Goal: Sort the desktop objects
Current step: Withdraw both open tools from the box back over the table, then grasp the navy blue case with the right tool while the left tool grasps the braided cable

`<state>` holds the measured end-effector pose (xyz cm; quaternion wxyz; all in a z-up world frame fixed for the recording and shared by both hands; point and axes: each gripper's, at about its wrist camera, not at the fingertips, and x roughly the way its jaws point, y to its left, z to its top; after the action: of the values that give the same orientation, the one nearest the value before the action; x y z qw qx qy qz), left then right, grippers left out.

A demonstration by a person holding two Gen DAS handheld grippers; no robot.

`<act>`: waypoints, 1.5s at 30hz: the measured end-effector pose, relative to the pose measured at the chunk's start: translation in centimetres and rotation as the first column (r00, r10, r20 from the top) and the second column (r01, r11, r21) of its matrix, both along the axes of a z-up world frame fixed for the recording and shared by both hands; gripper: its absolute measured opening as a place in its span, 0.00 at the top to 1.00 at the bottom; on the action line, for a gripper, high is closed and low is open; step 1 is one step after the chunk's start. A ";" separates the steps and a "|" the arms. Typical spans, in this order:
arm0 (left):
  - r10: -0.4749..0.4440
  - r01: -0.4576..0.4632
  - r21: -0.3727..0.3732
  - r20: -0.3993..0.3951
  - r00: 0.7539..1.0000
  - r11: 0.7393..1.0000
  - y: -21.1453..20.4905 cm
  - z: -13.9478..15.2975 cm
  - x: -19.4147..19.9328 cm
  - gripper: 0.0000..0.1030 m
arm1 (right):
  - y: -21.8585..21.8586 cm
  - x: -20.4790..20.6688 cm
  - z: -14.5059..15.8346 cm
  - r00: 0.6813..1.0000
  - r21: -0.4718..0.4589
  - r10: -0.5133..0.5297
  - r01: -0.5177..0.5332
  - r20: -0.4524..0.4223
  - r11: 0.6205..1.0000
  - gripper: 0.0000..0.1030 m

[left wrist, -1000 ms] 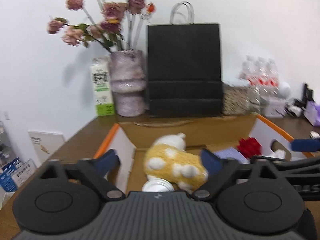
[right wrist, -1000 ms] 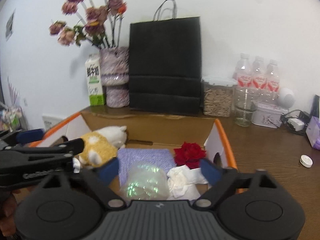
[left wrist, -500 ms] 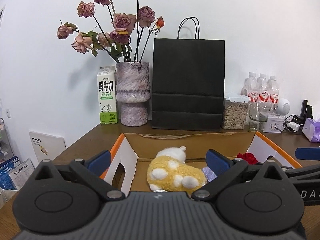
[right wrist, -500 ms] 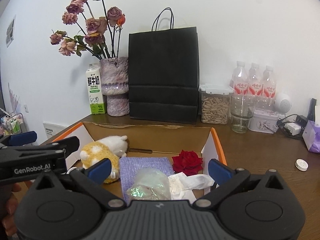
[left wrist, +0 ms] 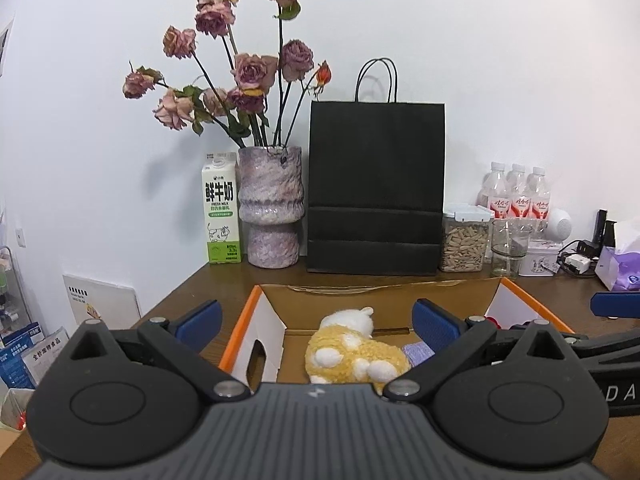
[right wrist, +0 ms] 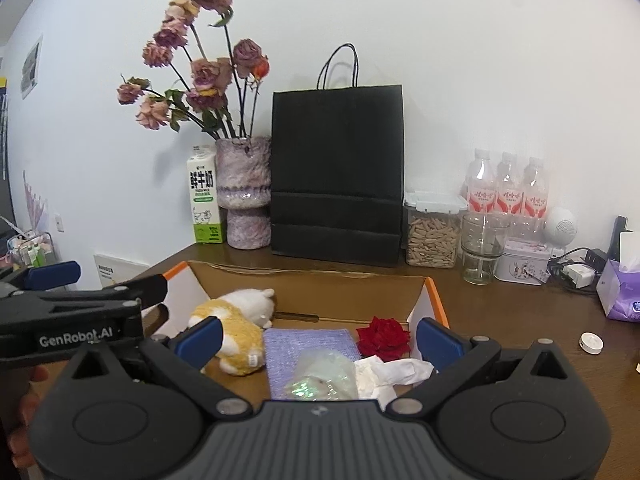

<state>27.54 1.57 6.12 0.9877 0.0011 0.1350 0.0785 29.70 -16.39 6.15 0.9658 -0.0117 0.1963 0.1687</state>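
**Entry: open cardboard box and contents, both grippers above its near edge**

Position. The cardboard box (right wrist: pixel 308 284), orange-edged with its flaps up, sits on the wooden worktop (right wrist: pixel 500 308), ahead of and below both tools. The left gripper (left wrist: pixel 316 322) is spread wide and holds nothing; the plush toy (left wrist: pixel 352 354) lies directly ahead of it, between the lines of its two fingers, in the box's left half. The right gripper (right wrist: pixel 318 338) is likewise spread wide and empty, set over the box's right half.

Contents of box, left to right in the right wrist view:
- yellow-and-white plush toy, on its side, long axis running from near-left to far-right, white head toward the back wall;
- purple cloth (right wrist: pixel 304 344), flat on the box floor;
- clear plastic wrap (right wrist: pixel 324 374), crumpled, lying on the cloth's near end;
- white tissue (right wrist: pixel 390 370), crumpled, just beside the wrap;
- red rose head (right wrist: pixel 382 336), against the right wall.

Nearer tool. Judged: left for the plush toy; right for wrap, tissue and rose.

Outside the box. A small white cap (right wrist: pixel 591 343) lies loose on the worktop, well right of the box, nearer the right gripper; likely the next item to sort.
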 end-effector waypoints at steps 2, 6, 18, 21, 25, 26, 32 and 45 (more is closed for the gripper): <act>-0.003 0.003 0.000 0.009 1.000 1.000 0.1 0.5 -0.9 0.00 | 0.0 -0.7 0.3 1.000 0.004 0.006 -0.006 0.001 1.000 0.00; -0.005 0.005 -0.006 0.034 0.999 1.000 0.5 1.4 -2.6 0.00 | 0.2 -2.4 1.2 1.000 -0.014 0.006 -0.006 0.023 1.000 0.00; -0.001 0.002 -0.032 0.022 1.000 0.999 2.1 1.9 -7.3 0.00 | -0.1 -7.8 2.4 0.999 -0.049 0.017 -0.015 0.038 0.999 0.00; 0.005 -0.005 -0.026 0.010 1.000 1.000 2.7 1.5 -8.4 0.00 | -0.2 -9.1 1.7 0.999 -0.067 0.017 -0.015 0.030 0.998 0.00; 0.008 -0.008 -0.033 -0.026 1.000 0.999 3.7 0.5 -9.5 0.00 | -0.6 -10.5 0.3 1.000 -0.086 0.014 -0.015 -0.007 0.996 0.00; 0.008 -0.010 -0.034 -0.037 0.999 0.999 3.9 0.2 -9.7 0.00 | -0.7 -10.7 0.0 1.000 -0.092 0.011 -0.013 -0.017 0.996 0.00; 0.012 -0.015 -0.035 -0.086 0.996 0.999 4.9 -1.4 -11.3 0.00 | -1.2 -11.7 -2.2 0.997 -0.126 -0.017 0.007 -0.081 0.992 0.00; 0.034 -0.045 -0.053 -0.187 0.982 0.998 6.7 -3.6 -10.8 0.00 | -1.0 -7.2 -5.4 0.957 -0.165 -0.098 0.054 -0.273 0.985 0.01</act>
<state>16.79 8.25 2.49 0.9687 -0.0225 0.2289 0.0936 22.53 -17.36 0.72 0.9302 -0.0556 0.3441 0.1155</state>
